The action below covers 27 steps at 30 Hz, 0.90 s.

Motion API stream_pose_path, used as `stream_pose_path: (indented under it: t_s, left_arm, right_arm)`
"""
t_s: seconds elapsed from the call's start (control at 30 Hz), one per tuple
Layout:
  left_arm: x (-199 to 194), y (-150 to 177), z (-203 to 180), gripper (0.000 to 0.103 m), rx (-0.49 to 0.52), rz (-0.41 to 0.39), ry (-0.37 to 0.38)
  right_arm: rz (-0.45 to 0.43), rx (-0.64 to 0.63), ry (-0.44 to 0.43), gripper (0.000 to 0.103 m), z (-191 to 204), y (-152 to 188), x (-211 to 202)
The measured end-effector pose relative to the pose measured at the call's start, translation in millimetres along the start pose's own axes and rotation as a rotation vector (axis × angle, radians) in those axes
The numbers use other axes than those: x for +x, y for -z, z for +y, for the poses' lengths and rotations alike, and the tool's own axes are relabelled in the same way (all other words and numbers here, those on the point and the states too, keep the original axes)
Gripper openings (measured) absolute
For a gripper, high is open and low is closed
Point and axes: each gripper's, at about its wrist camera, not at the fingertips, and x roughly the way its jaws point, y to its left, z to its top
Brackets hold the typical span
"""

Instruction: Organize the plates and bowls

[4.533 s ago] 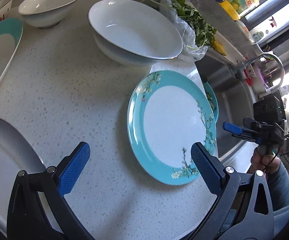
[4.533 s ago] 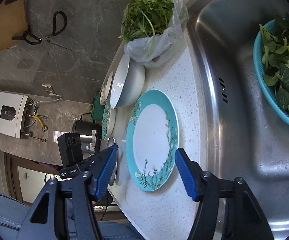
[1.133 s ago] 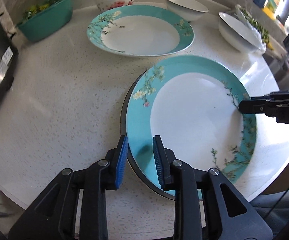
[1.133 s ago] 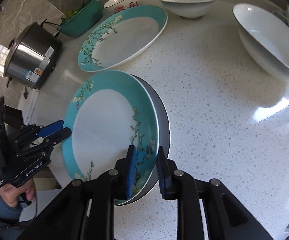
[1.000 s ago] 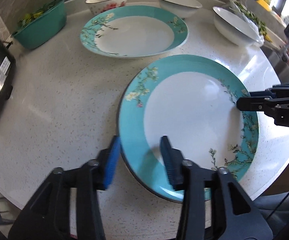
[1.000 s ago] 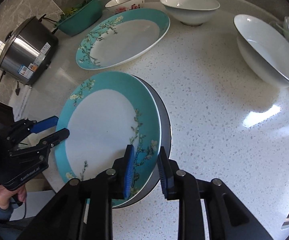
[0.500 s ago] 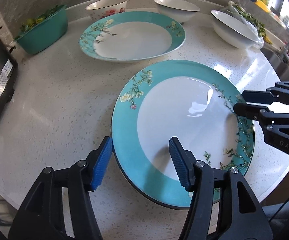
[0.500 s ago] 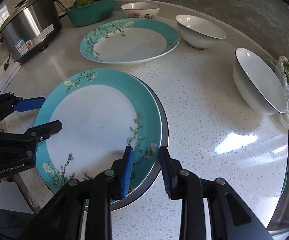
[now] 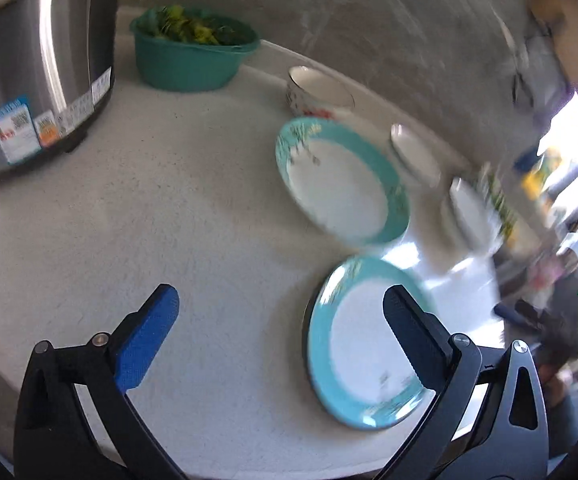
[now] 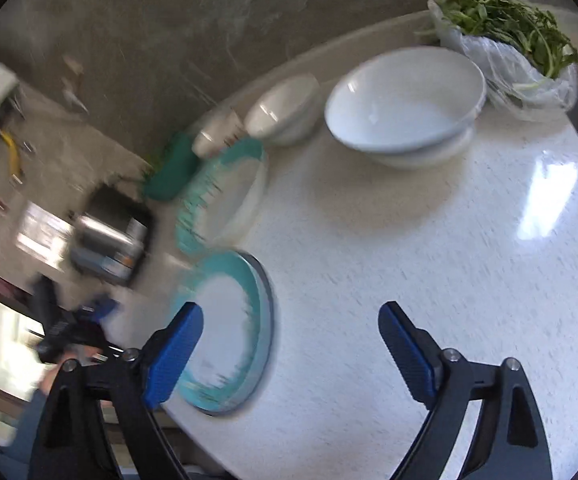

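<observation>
Both tongs are standing wide and empty, jaws having just been opening: left tongs (image 9: pixel 277 336), then right tongs (image 10: pixel 291 350). Between them the teal plate (image 9: pixel 363 344) is lying stacked near the surface (image 10: pixel 429 260) edge, risking a knock.

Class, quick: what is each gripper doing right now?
Left gripper: open, jaws just opened, holding nothing.
Right gripper: open, jaws just opened, holding nothing.
</observation>
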Motion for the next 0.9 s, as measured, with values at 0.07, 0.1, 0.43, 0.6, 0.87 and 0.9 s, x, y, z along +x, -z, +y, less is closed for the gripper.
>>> stream_pose_path:
  t_s: [0.07, 0.1, 0.43, 0.6, 0.87, 0.9]
  left_arm:
    - [5, -29, 13, 0.103, -0.048, -0.015, 0.093]
    - [9, -46, 17, 0.103, -0.053, -0.015, 0.119]
    - [144, -156, 45, 0.102, 0.002, 0.325, 0.206]
    - [182, -173, 43, 0.102, 0.074, 0.384, 0.217]
    - [209, -184, 37, 0.091, 0.155, 0.417, 0.234]
    - [210, -185, 35, 0.089, 0.169, 0.420, 0.230]
  right_arm:
    - [-0.011, 0.057, -0.137, 0.103, -1, -25, -8]
    - [-0.005, 0.071, -0.175, 0.103, 2, -39, -6]
    - [0.157, 0.063, -0.156, 0.086, 49, -92, 110]
    - [0.178, 0.151, -0.114, 0.084, 30, -88, 142]
    - [0.199, 0.210, -0.094, 0.080, 16, -91, 168]
    - [0.203, 0.214, -0.090, 0.080, 15, -91, 171]
